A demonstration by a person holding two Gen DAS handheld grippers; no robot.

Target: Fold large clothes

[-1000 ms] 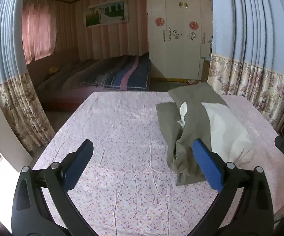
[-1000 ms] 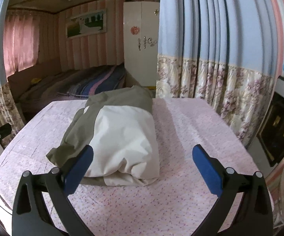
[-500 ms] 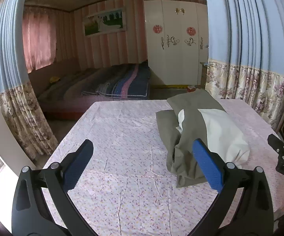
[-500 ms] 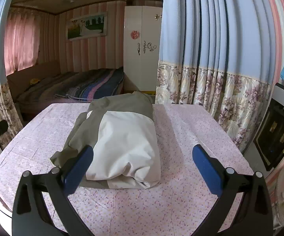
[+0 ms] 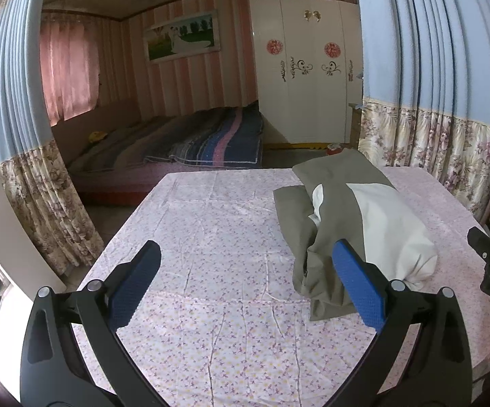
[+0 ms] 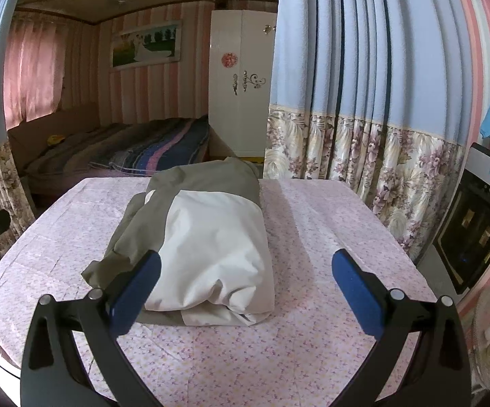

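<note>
Left gripper (image 5: 245, 281) hangs above bare tablecloth (image 5: 211, 237), jaws spread wide, nothing between them. To its right lies the garment (image 5: 353, 224), a bulky olive-and-white bundle, well toward the right half of the table and running away from the camera. In the right view the same garment (image 6: 211, 237) sits just ahead of the right gripper (image 6: 245, 285), a little left of its centre line; those jaws also stand fully apart and empty, the left pad in front of the bundle's near olive edge, contact not evident. Looks already folded or rolled into a thick stack: white panel on top, olive layers below, loose flaps at the near end. Judged soft, limp, fairly light but puffy; the fabric looks smooth, so likely slippery, and layers may slide or spring open if pinched singly. Best hold probably at the near corners, pinching all layers together, one gripper each side.
</note>
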